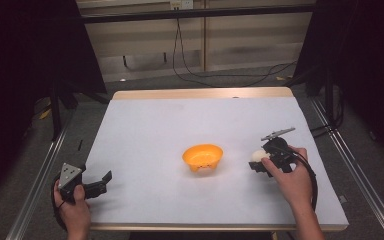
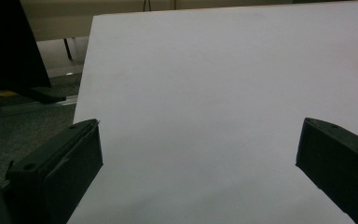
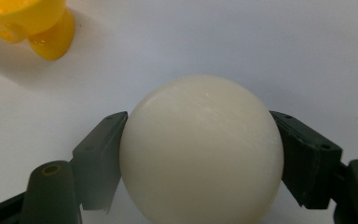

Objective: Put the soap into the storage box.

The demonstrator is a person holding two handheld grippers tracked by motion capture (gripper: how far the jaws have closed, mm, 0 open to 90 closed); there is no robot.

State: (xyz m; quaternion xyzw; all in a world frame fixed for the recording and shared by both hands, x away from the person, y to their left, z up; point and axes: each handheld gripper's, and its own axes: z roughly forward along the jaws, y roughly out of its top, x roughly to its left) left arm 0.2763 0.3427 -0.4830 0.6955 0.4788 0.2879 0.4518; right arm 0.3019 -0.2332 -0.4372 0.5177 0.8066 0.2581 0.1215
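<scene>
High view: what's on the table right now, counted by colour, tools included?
Orange bowl: 1
Cream-white ball, clamped in the right tool: 1
Black tools, counting the open left tool: 2
Total: 4

1. left gripper (image 1: 101, 181): black body, grey three-cornered plate with holes on top, blocky black jaws with round screw recesses
2. right gripper (image 1: 256, 161): black, grey plate, black cable looping back
3. forearms bare, no sleeves
</scene>
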